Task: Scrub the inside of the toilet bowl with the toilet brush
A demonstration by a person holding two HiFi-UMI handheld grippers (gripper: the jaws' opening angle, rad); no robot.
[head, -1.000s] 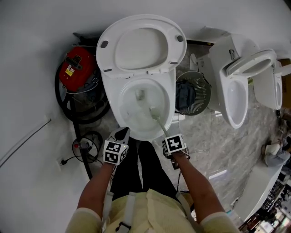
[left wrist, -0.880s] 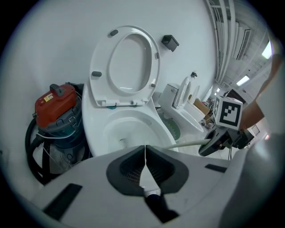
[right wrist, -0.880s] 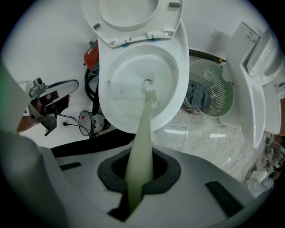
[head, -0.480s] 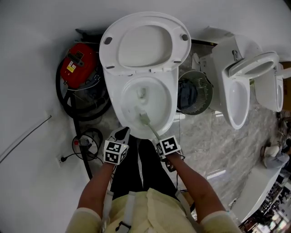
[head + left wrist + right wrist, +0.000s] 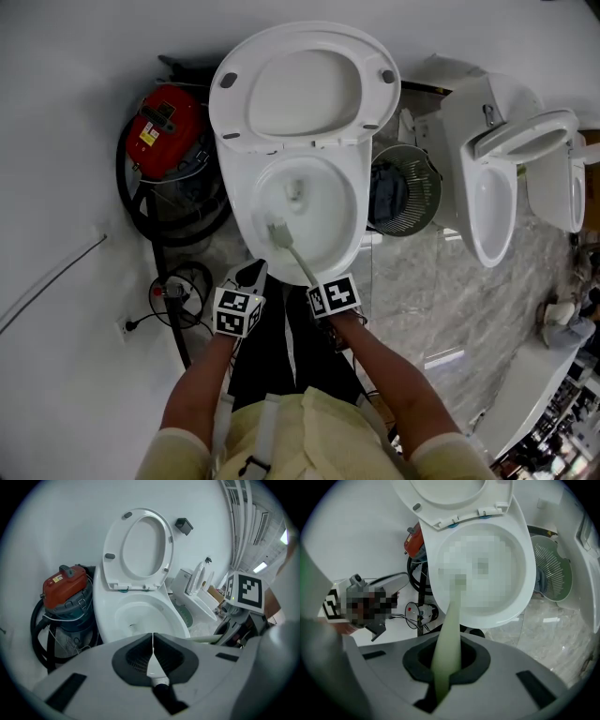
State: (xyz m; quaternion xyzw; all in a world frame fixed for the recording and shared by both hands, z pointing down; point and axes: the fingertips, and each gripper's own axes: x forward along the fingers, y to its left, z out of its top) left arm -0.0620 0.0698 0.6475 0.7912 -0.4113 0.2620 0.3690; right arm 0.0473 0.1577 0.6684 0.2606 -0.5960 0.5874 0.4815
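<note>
Toilet bowl: glossy white ceramic, egg-shaped, narrow end toward the person. The seat and lid are smooth white plastic, tipped up against the wall, with small grey bumpers on the rim.

Toilet brush: slim, pale green, matte plastic handle. Its small pale bristle head sits low inside the bowl, against the near-left inner wall as the head view shows it. The handle slopes up over the front rim to the right tongs.

Right tongs: clamped on the brush handle. In the right gripper view the green shaft runs straight through the dark ribbed pads set in the grey body.

Left tongs: shut, nothing between them, the dark ribbed pads meeting along a thin seam. They hover just short of the bowl's front rim, to the left of the brush handle.

Surroundings:
- Left of the bowl is a vacuum cleaner with a red domed top on a grey drum, and a black corrugated hose looped round it.
- Right of the bowl is a round wastebasket of pale wire mesh with something dark inside.
- Further right is a second toilet, white ceramic, with its seat raised.
- The floor is polished grey-veined marble to the right and plain white to the left.
</note>
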